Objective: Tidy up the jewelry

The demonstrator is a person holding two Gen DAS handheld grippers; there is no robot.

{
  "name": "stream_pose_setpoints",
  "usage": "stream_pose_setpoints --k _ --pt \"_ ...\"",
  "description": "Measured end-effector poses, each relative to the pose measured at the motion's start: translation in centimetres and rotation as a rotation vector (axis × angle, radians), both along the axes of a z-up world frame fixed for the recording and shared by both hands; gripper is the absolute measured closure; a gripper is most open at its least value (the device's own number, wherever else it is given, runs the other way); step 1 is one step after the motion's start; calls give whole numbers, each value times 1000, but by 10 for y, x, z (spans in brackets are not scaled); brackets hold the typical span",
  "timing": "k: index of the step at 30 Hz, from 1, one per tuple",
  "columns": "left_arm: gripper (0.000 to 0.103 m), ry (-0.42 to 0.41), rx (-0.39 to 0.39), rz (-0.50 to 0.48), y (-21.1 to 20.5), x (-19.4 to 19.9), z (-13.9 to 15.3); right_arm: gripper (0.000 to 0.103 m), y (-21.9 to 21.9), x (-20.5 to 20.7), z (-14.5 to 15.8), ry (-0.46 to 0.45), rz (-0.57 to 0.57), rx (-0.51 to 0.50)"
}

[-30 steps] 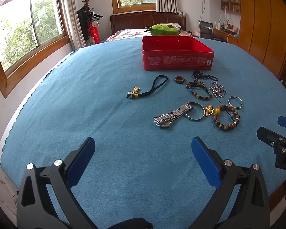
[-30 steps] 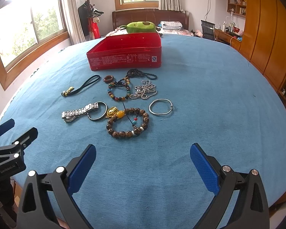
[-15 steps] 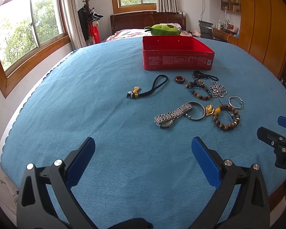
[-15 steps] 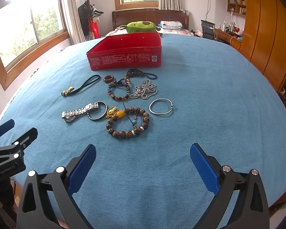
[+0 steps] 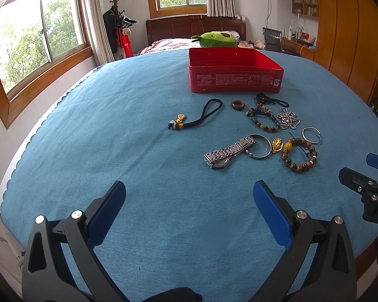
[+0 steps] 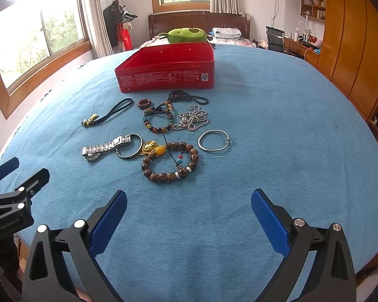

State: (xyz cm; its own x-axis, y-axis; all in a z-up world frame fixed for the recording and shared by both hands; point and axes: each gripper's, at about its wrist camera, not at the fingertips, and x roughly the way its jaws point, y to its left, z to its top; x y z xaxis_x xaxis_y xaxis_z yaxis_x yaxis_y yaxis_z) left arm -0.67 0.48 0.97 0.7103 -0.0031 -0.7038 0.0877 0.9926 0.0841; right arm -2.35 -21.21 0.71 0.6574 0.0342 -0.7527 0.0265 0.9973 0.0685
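Note:
An open red tin box [image 5: 234, 75] [image 6: 167, 71] stands on the blue tablecloth. In front of it lie a black cord with gold charm [image 6: 108, 113], a brown ring [image 6: 145, 103], a black bead necklace [image 6: 189, 98], a coloured bead bracelet [image 6: 158, 120], a silver chain [image 6: 192, 120], a silver bangle [image 6: 214, 141], a steel watch [image 6: 105, 148], a thin ring bangle [image 6: 129, 146] and a brown wooden bead bracelet [image 6: 170, 162] with a gold charm [image 6: 148, 147]. My left gripper [image 5: 189, 201] and right gripper [image 6: 189, 209] are open and empty, short of the jewelry.
The table [image 5: 113, 125] is round, its edge close on the left and front. A green plush toy [image 5: 218, 39] and a bed lie behind the box. Wooden wardrobes [image 6: 352, 50] stand at the right, windows at the left.

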Motion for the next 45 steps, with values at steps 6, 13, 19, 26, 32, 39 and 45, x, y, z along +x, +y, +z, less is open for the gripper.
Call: stream_pose_setpoints --k 6,13,19,26,32,39,45 --pt "3 0 0 -1 1 -2 2 4 1 0 0 0 0 0" --pt "3 2 0 1 2 -3 4 4 2 1 0 1 2 1" --pt "3 3 -2 0 5 -1 3 4 2 1 -1 2 2 1" --pt "3 6 -3 3 7 2 -1 4 0 3 -3 3 6 7" --pt "3 17 -74 -23 13 14 -9 4 -7 13 -6 5 8 15" --pt "3 105 -163 -40 40 43 -17 4 -25 43 -15 71 60 125" --pt "4 172 -202 -19 55 95 -16 4 -45 81 -5 62 75 230"
